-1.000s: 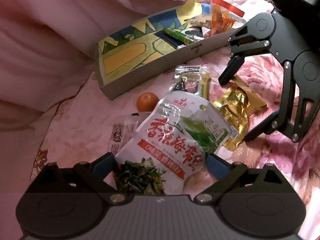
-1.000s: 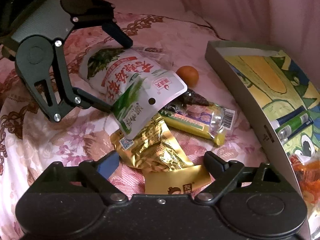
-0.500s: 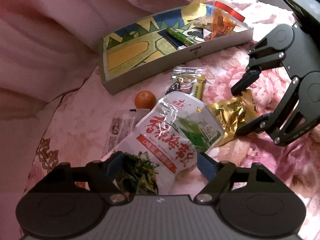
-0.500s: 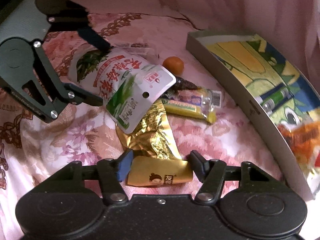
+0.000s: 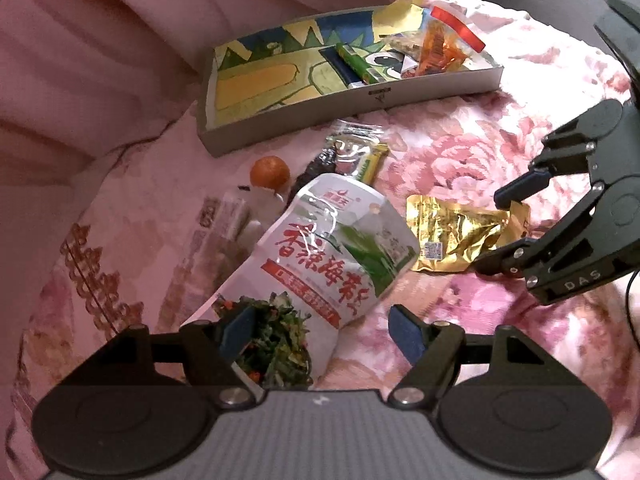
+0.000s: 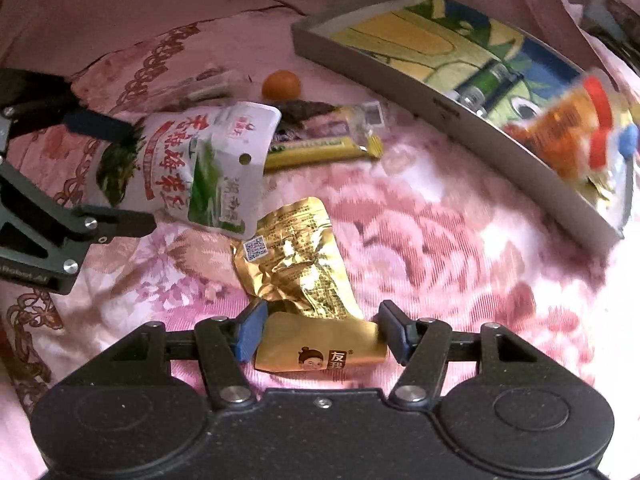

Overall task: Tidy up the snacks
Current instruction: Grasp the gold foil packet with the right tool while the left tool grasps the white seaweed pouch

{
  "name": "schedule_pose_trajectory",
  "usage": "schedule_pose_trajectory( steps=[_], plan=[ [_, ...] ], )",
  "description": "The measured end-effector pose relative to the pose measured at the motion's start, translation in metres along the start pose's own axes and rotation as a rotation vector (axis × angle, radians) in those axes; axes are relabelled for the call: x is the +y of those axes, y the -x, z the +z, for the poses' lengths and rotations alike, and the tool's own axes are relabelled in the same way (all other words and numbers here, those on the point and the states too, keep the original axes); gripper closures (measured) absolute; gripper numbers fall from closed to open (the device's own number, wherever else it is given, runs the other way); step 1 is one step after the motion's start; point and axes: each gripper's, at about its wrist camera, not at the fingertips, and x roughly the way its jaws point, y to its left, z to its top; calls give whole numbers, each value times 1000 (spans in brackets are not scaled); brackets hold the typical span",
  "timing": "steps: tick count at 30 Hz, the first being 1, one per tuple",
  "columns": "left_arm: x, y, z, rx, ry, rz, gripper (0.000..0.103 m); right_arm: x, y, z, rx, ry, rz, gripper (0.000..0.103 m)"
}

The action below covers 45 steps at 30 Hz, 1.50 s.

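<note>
A white seaweed snack pouch with red characters lies on the pink floral bedspread, its lower end between the open jaws of my left gripper. The pouch also shows in the right wrist view. A gold foil packet lies to its right; in the right wrist view the gold packet has its near end between the jaws of my right gripper, which stand close on either side of it. An illustrated grey tray behind holds several snacks.
A small orange, a yellow-green bar in clear wrap and a clear wrapped packet lie between pouch and tray. An orange snack bag and a green tube lie in the tray. Pink folded bedding rises at the left.
Both grippers pulled back from the tray. The right gripper's jaws narrowed around the gold packet's end, and the packet slid clear of the seaweed pouch. The left jaws stayed open around the pouch.
</note>
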Motion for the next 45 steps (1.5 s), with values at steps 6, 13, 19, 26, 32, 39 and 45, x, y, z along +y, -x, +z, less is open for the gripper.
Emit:
schedule_pose_trajectory(
  steps=[6, 13, 19, 26, 32, 39, 45],
  plan=[
    [-5, -1, -3, 43, 11, -42, 27, 3, 2, -4, 0, -4, -9, 40],
    [-2, -4, -3, 36, 20, -4, 23, 2, 0, -4, -6, 1, -12, 37],
    [-4, -10, 0, 30, -3, 22, 21, 7, -3, -2, -31, 32, -28, 30],
    [-5, -15, -1, 42, -8, 29, 21, 7, -6, 0, -24, 18, -12, 22],
    [-5, -15, -1, 51, -10, 32, 29, 8, -5, -1, -23, 24, -14, 22],
    [-4, -13, -1, 50, -6, 28, 42, 10, -5, -3, -29, 27, -19, 26],
    [-6, -9, -2, 42, -14, 8, 45, 12, -4, -5, -35, 32, -19, 33]
  ],
)
